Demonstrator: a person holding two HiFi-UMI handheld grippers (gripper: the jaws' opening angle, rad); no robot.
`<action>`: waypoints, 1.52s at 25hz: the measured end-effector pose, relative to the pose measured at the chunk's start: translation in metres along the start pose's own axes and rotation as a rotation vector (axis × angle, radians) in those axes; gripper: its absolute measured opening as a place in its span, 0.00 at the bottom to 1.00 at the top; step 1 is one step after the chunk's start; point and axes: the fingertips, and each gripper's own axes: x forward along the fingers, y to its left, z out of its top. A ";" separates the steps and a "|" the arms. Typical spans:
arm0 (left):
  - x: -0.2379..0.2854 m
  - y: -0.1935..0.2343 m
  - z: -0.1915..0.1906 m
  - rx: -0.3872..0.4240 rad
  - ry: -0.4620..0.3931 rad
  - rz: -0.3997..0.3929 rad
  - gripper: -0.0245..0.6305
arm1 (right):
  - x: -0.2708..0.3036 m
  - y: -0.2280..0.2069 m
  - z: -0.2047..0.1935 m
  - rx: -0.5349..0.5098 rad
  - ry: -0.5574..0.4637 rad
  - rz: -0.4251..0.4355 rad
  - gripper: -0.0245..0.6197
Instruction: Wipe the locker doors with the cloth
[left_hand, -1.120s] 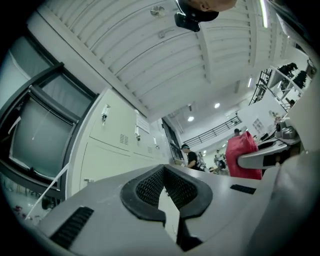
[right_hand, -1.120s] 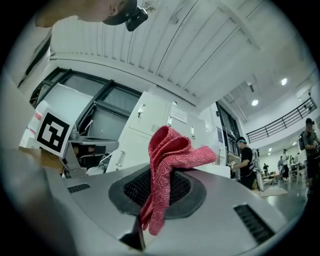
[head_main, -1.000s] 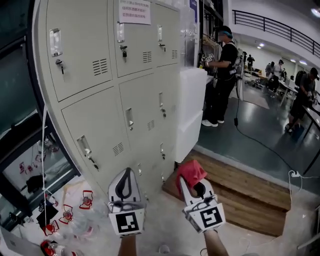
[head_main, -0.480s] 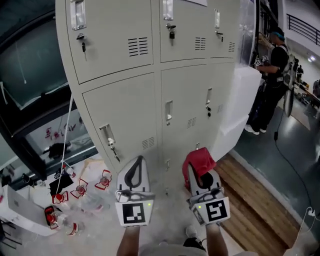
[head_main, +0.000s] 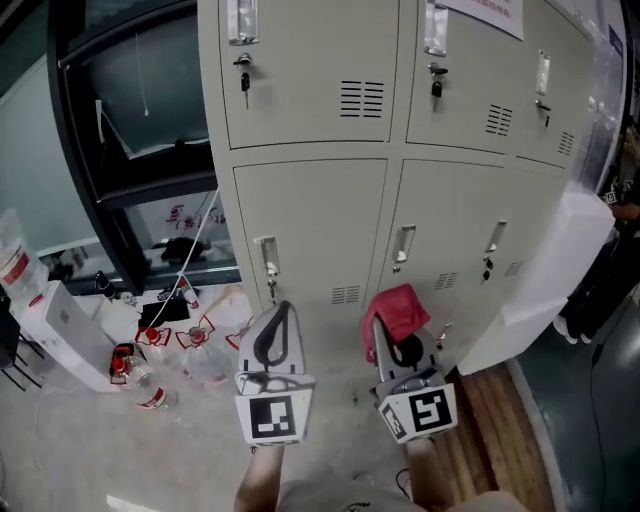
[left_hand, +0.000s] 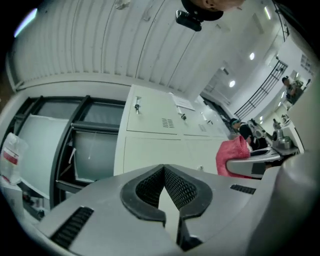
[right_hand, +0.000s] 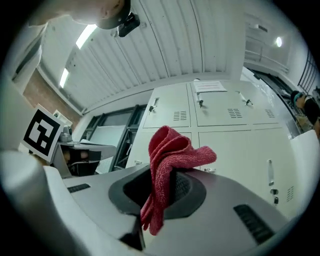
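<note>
Cloth status first: the red cloth is pinched in the right gripper. The jaws are closed on one bunched fold, and the rest flops loose above the tips. The left gripper has its jaws closed with nothing between them, just held out beside the right one. Both point at the lower row of the grey lockers, and from what I can see the cloth isn't touching a door yet, so wiping hasn't really started.

Stuff I'd worry about from here:

- That's a pretty small bite on the cloth. Drag it sideways over the metal and friction could tug it straight out of the jaws.
- The doors aren't flat. There's a latch handle on the lower left door, another handle on the next one, vent slots, and a key hanging in the upper lock. A loose flap can easily snag on any of these.
- With the cloth bunched like this, pushing in too hard could put the hard jaw tips on the paint instead of the fabric.
- The floor on the left has bottles and other clutter, so a dropped cloth would land in that mess.
</note>
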 end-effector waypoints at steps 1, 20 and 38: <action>-0.003 0.001 0.000 -0.003 0.007 0.026 0.06 | 0.002 0.000 -0.001 0.009 -0.005 0.023 0.08; -0.023 0.005 0.012 0.075 0.037 0.183 0.06 | 0.011 0.015 -0.002 0.060 -0.040 0.181 0.08; 0.028 0.033 0.107 0.101 -0.150 0.168 0.06 | 0.061 0.037 0.088 -0.063 -0.251 0.213 0.08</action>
